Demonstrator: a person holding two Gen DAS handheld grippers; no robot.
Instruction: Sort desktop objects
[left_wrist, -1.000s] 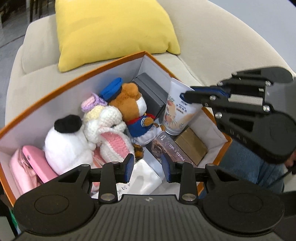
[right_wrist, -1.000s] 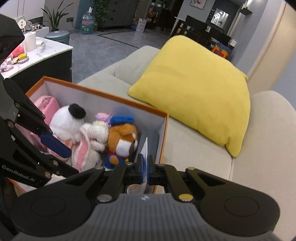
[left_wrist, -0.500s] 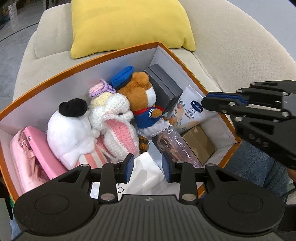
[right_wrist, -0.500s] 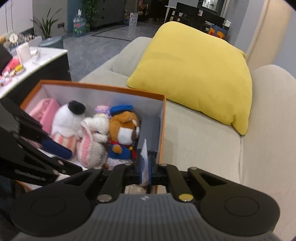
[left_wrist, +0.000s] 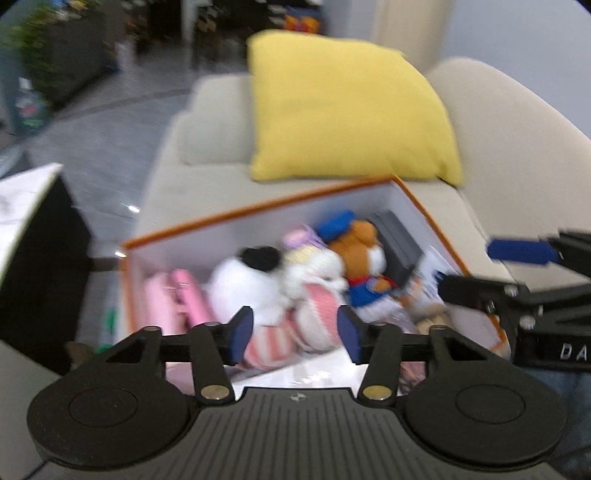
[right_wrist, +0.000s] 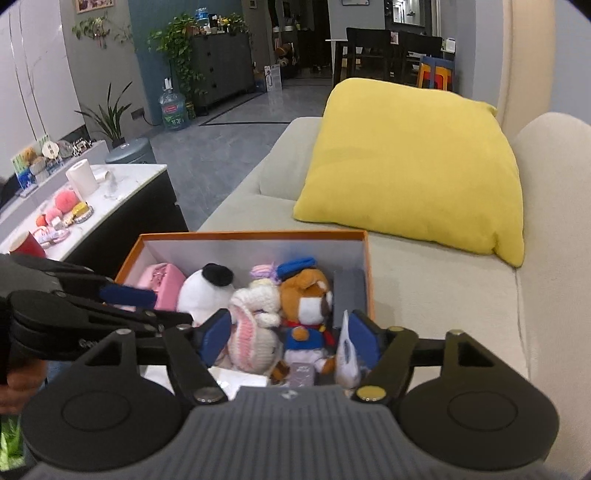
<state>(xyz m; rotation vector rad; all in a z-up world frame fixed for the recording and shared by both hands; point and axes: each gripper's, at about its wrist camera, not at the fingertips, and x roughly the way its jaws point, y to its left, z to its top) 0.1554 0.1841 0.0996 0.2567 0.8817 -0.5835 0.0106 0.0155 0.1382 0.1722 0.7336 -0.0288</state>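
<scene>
An orange box (right_wrist: 255, 233) with a white inside sits on the sofa. It holds a pink pouch (right_wrist: 162, 282), a white plush (right_wrist: 203, 291), a crocheted bunny (right_wrist: 255, 325), a brown bear (right_wrist: 304, 302) and a grey case (right_wrist: 349, 295). My right gripper (right_wrist: 290, 339) hangs over the box's near right end with its jaws opening. A white tube (right_wrist: 345, 356) stands between them beside the right pad, not pressed. My left gripper (left_wrist: 295, 334), blurred, hovers over the near rim with its jaws opening on nothing. The bunny (left_wrist: 317, 295) lies beyond it.
A yellow cushion (right_wrist: 410, 166) leans on the beige sofa (right_wrist: 443, 295) behind the box. To the left stands a white-topped cabinet (right_wrist: 122, 184) with a paper roll, small toys and a red cup (right_wrist: 27, 243). A hand (right_wrist: 18, 384) holds the left gripper.
The right jaws went from shut on the white tube to wide apart, leaving it standing in the box. The left jaws widened. Both grippers rose and tilted up, showing more of the room.
</scene>
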